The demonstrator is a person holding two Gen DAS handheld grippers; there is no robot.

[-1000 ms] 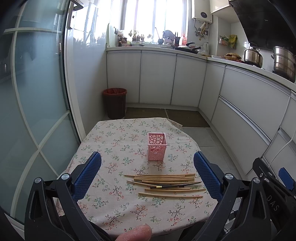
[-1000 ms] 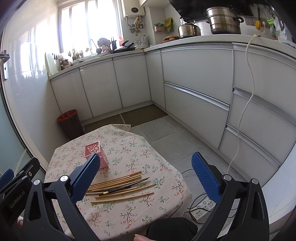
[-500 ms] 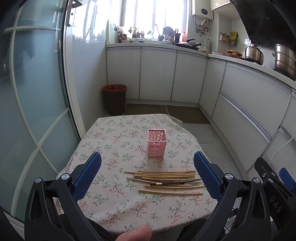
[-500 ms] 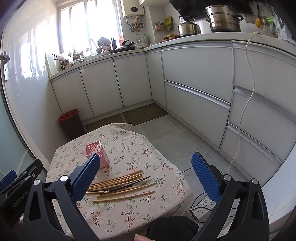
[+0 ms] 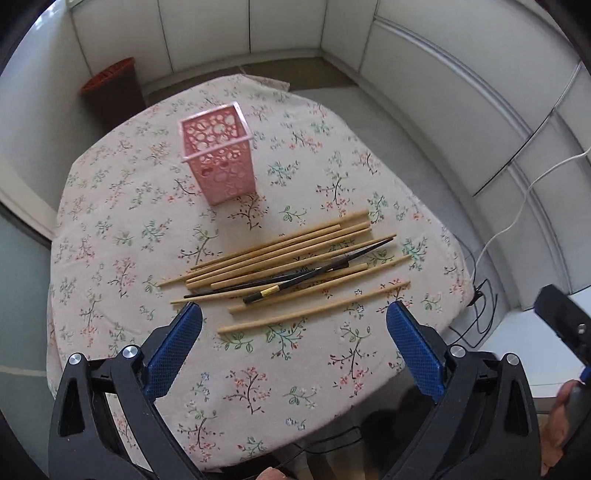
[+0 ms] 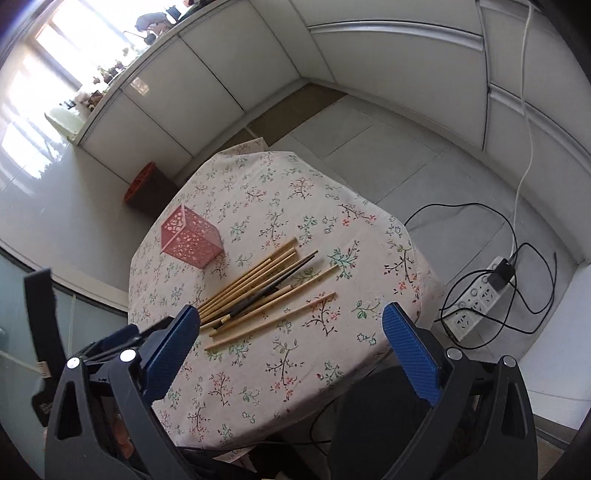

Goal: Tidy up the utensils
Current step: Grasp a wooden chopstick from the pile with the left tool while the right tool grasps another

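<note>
Several wooden chopsticks (image 5: 280, 251) and two black ones (image 5: 314, 271) lie in a loose pile on the floral tablecloth (image 5: 258, 369). An empty pink perforated holder (image 5: 218, 155) stands upright behind them. My left gripper (image 5: 293, 343) is open and empty, above the near side of the pile. My right gripper (image 6: 291, 339) is open and empty, above the table's near right part. In the right wrist view the pile (image 6: 258, 288) lies ahead to the left, with the holder (image 6: 190, 240) beyond it and the tablecloth (image 6: 314, 350) below.
A red waste bin (image 5: 110, 88) stands on the floor past the table, by white cabinets (image 5: 280, 29). A power strip (image 6: 480, 295) with black cables lies on the floor to the right. The table's edge (image 5: 458, 295) drops off on the right.
Both grippers have tilted downward and moved closer over the table. The chopsticks and holder now look larger and nearer. Nothing on the table has moved.
</note>
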